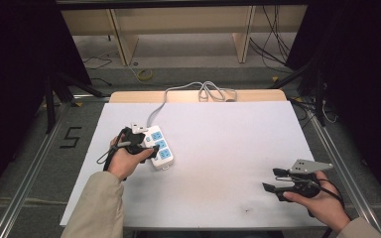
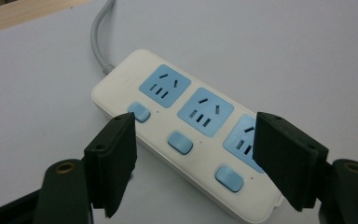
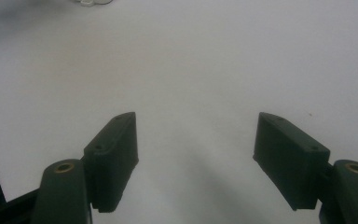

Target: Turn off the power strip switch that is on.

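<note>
Over power strip (image 2: 186, 140): left tool (image 2: 193, 154) spread wide, empty | right tool (image 3: 196, 154) spread, above bare table (image 3: 205, 70)

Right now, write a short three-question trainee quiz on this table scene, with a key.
1. True or false: the left gripper is shut on the power strip.
2. How many blue switch buttons does the strip carry?
3. The right gripper is over: A) the cable, B) bare white table, C) the strip.

Key: 1 false, its jaws stand open over the strip; 2 three; 3 B.
</note>
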The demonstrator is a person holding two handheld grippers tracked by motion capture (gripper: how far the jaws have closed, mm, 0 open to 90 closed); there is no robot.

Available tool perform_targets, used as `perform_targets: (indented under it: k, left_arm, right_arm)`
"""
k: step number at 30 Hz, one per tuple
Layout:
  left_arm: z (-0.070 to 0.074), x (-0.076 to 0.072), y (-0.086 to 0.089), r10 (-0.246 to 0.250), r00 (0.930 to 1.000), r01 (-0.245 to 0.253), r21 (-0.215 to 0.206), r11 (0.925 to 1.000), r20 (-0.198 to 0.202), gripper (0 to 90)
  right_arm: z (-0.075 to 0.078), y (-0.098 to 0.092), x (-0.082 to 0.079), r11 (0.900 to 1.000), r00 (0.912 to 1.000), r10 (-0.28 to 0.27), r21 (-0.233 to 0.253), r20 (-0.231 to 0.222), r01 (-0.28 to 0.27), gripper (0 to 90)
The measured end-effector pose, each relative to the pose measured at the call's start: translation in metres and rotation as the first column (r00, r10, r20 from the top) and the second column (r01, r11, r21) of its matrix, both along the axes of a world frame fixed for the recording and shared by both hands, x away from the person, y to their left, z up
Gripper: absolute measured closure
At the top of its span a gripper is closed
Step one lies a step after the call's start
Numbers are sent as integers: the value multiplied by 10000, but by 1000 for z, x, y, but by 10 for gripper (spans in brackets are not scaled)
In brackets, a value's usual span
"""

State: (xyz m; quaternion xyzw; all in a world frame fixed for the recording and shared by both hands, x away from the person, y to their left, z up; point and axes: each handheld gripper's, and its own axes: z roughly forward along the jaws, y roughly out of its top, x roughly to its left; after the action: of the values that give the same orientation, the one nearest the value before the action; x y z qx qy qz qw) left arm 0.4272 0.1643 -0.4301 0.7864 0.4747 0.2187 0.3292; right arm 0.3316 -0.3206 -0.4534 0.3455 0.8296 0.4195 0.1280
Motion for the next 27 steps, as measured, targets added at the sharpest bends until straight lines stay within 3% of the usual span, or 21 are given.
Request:
perform_targets:
  k: [8,27]
  left_arm:
    - [3,-8,-6,-431,9989,437,-300,9986,205,263]
    - [-3,-32,-18,-1150,9918,1165,-242,9929,551,243]
  right_arm:
    - [0,0,0,10000,10000,14,-5,3,-14,305]
    - [0,1,0,10000,10000,5,40,-9,-5,303]
